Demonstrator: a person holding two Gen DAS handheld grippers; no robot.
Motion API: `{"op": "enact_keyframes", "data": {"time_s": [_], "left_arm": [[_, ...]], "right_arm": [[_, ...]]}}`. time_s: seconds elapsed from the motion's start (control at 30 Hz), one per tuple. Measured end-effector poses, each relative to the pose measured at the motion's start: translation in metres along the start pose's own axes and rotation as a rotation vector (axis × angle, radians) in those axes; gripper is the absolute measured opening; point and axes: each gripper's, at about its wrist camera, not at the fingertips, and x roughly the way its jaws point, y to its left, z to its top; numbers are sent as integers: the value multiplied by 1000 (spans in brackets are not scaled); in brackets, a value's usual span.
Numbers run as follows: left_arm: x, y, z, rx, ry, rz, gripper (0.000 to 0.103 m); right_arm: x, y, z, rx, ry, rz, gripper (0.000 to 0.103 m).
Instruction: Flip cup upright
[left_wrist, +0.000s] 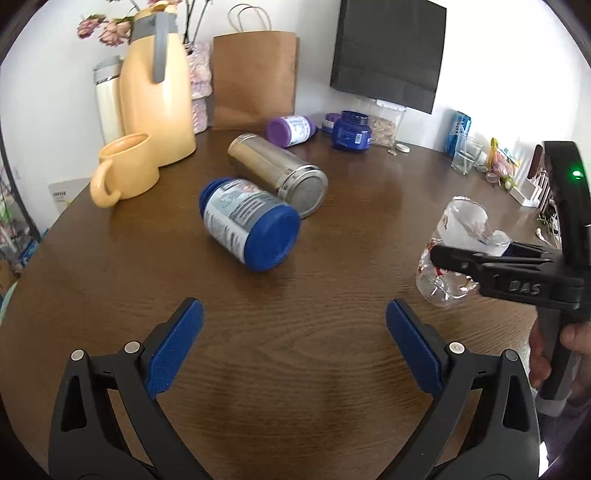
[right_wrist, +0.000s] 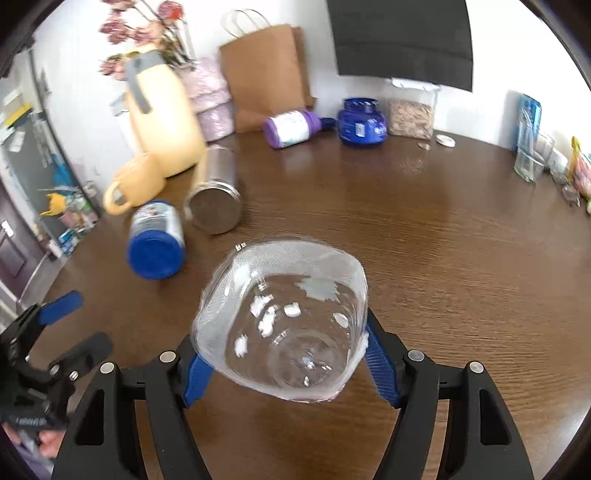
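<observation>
A clear plastic cup (right_wrist: 284, 325) with white and red markings sits between the blue pads of my right gripper (right_wrist: 284, 354), which is shut on it. The cup's open mouth faces the camera, tilted. In the left wrist view the cup (left_wrist: 458, 236) is held just above the brown table (left_wrist: 295, 369) at the right, mouth up and leaning, with the right gripper (left_wrist: 469, 254) clamped across it. My left gripper (left_wrist: 294, 354) is open and empty, low over the table's near side, left of the cup.
A blue-lidded jar (left_wrist: 249, 225) and a steel canister (left_wrist: 279, 173) lie on their sides mid-table. A yellow mug (left_wrist: 125, 168) and yellow jug (left_wrist: 155, 85) stand at the back left. A purple bottle (left_wrist: 291, 129), blue jar (left_wrist: 351, 129), paper bag (left_wrist: 255, 79) and glasses (left_wrist: 467, 153) line the back.
</observation>
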Motion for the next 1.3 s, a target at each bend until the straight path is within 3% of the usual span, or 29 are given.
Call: {"op": "enact_keyframes", "data": {"time_s": [0.13,0.2,0.57,0.7,0.83,1.07,1.2,1.3], "left_arm": [[1,-8,4,23,-14,-10,98],[1,-11,5,28,-12,-13,98],[-47,-22,-5,36,-36,7,103],[-91,-23,-24,22,-48,10,103],[-137,-31,-43,42,-67,53,103],[-210,-35,-84,58,-95,50,103],[-232,-27,-108,49,-132,137,103],[-240,-21,-127,9,-74,96,103]], "right_arm": [[4,3,0,-17,5,-36,74],[0,4,-1,-24,6,-45,80],[-68,9,-27,-27,-44,-55,84],[-104,16,-54,-26,-56,-55,84],[-153,35,-87,-39,-102,-115,84],[-210,60,-140,-35,-136,-113,84],[-229,67,-166,8,-155,-151,84],[-245,76,-191,63,-165,-203,84]]}}
